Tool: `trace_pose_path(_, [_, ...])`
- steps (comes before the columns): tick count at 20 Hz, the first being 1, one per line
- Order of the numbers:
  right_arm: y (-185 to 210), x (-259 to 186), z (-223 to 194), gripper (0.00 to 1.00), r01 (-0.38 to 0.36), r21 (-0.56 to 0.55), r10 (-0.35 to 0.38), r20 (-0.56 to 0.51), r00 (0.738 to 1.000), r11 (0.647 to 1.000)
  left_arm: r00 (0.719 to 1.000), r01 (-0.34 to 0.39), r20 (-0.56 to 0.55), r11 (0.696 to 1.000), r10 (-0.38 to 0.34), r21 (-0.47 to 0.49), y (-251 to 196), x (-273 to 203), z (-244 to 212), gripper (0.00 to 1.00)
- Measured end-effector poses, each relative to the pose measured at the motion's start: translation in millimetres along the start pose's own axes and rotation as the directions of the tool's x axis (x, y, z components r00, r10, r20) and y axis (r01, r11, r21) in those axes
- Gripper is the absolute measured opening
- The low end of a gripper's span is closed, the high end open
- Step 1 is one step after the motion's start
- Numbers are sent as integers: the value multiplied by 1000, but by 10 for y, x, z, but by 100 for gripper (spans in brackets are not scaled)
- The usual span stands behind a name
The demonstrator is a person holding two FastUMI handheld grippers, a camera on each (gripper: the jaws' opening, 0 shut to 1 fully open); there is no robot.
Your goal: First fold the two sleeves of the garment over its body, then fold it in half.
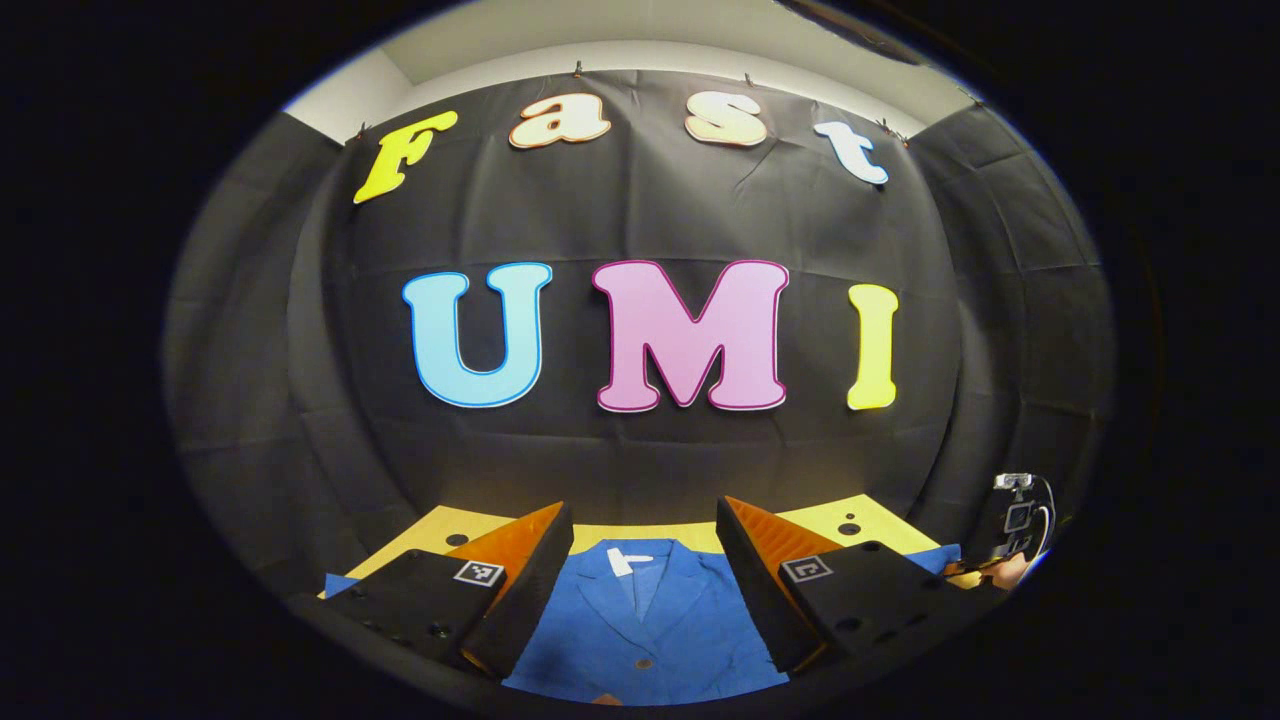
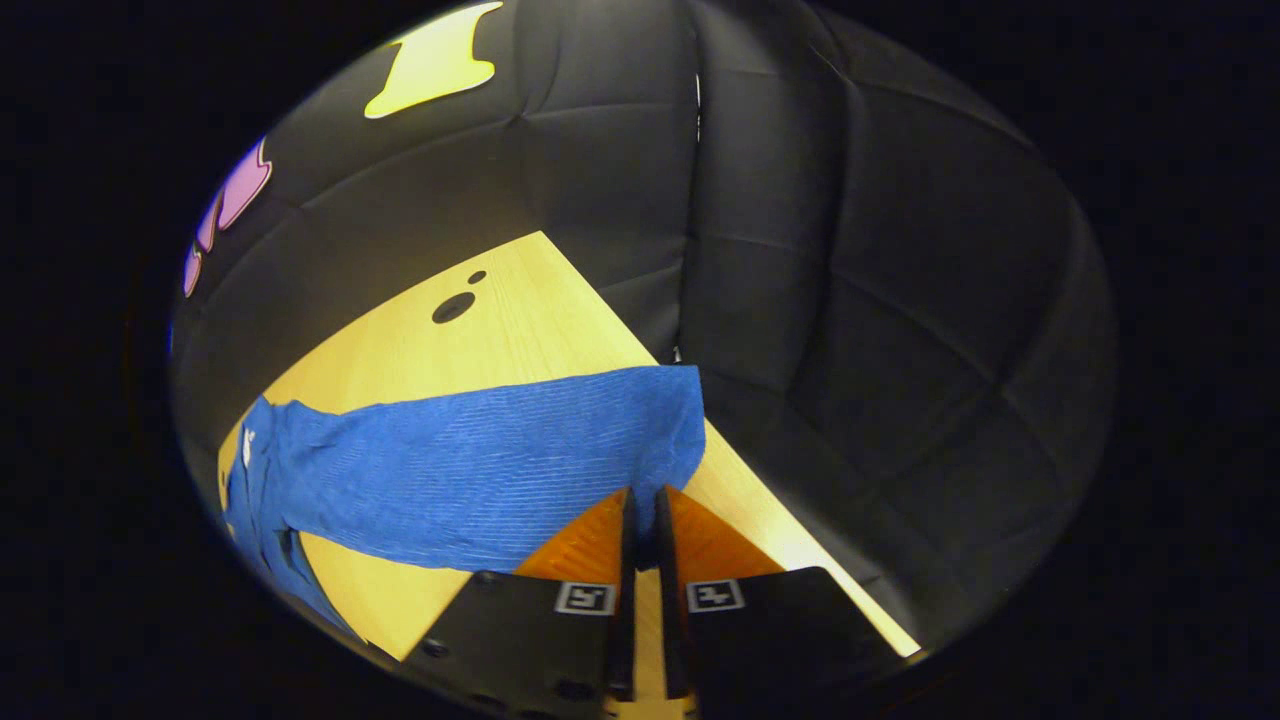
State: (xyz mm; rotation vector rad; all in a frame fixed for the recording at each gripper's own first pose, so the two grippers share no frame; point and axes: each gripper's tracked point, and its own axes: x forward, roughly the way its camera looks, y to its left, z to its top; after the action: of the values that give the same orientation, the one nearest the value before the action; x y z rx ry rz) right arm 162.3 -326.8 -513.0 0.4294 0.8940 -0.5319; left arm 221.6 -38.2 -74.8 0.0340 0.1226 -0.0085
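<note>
Your left hand-held gripper (image 1: 640, 590) hangs above the collar end of the garment (image 1: 645, 625) with its two fingers spread wide and nothing between them. Seen in the left gripper view, the blue garment lies flat on the yellow counter (image 1: 460, 527) directly ahead of and below those fingers, its collar and white neck label (image 1: 627, 561) centred in the gap, and a button (image 1: 644, 663) nearer to you on the front placket. Blue cloth runs out past both fingers to either side. Off to the right of this hand-held gripper, near the counter's edge, you can make out the other hand-held gripper (image 1: 1015, 530) with a hand (image 1: 990, 572) under it, touching the blue fabric there.

In the right gripper view, your right hand-held gripper (image 2: 647, 520) has its fingers brought nearly together, only a thin slit left between them. The tips sit right at the cuff end of the sleeve (image 2: 480, 465), and the sleeve's edge meets them, but you cannot tell whether cloth is actually pinched between the pads. From the fingertips the sleeve stretches out to the left across the counter (image 2: 500, 320), lying flat, and joins the body of the garment at the far left. Two dark holes (image 2: 453, 306) in the counter lie beyond the sleeve, ahead and left of the fingers.
</note>
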Motion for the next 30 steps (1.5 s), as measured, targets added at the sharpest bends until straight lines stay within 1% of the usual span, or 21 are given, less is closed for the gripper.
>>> trace_pose_path(2, [7,-25,15,0,3,6,-3,5,1000,1000,1000,5,0,1000,-5,11,42,-17,16,83])
trace_pose_path(3, [90,-102,42,2,-19,-19,19,9,1000,1000,1000,10,6,1000,-10,16,81,-43,41,83])
trace_pose_path(5, [213,-309,187,2,-37,-68,42,68,997,997,1000,18,18,1000,-19,11,193,-104,43,83])
trace_pose_path(6, [276,-442,259,2,-34,-64,40,98,994,997,1000,20,10,1000,-20,2,248,-128,-10,83])
trace_pose_path(7, [349,-596,374,2,-21,-51,28,140,990,998,1000,6,-4,1000,-6,-10,355,-157,-72,83])
trace_pose_path(9, [559,-983,549,2,-23,-61,36,220,975,998,1000,-14,-20,999,14,-38,617,-233,-148,83])
trace_pose_path(11, [802,-1480,704,1,-24,-100,54,310,949,995,999,-16,-30,998,14,-57,875,-337,-205,83])
trace_pose_path(13, [1185,-1998,887,1,-44,-140,94,380,920,989,999,-35,-36,998,33,-61,1238,-454,-280,83])
trace_pose_path(15, [1529,-2508,988,1,-64,-169,131,420,898,984,997,-66,-34,995,63,-80,1638,-549,-336,83])
trace_pose_path(16, [1777,-2733,1042,1,-85,-175,154,439,885,981,996,-80,-34,992,77,-94,1826,-606,-397,83])
trace_pose_path(17, [2065,-2945,1058,1,-112,-172,178,445,878,979,995,-93,-38,990,89,-106,2001,-653,-441,83])
trace_pose_path(18, [2509,-3104,989,1,-149,-185,220,461,860,971,993,-112,-40,987,108,-112,2196,-688,-498,83])
trace_pose_path(19, [2857,-3285,938,1,-176,-221,263,474,841,959,991,-133,-42,985,129,-111,2390,-707,-540,83])
trace_pose_path(21, [3542,-3462,843,1,-202,-314,344,510,788,928,985,-168,-40,981,165,-101,2727,-746,-625,83])
trace_pose_path(23, [4182,-3483,570,1,-238,-376,405,467,786,896,981,-193,-47,977,189,-90,3003,-783,-718,83])
trace_pose_path(24, [4446,-3388,421,1,-255,-395,422,428,799,883,979,-204,-50,975,200,-87,3133,-797,-769,83])
trace_pose_path(26, [4984,-3095,147,1,-268,-471,464,368,806,840,974,-223,-50,971,219,-89,3365,-793,-863,83])
trace_pose_path(27, [5235,-2893,-2,1,-276,-521,490,333,805,808,972,-232,-64,969,227,-89,3473,-808,-950,83])
trace_pose_path(28, [5411,-2656,-256,1,-281,-554,487,267,832,784,967,-248,-84,965,241,-85,3591,-839,-1092,83])
trace_pose_path(30, [5722,-2299,-768,1,-320,-590,484,141,864,741,956,-279,-117,958,270,-70,3805,-885,-1288,83])
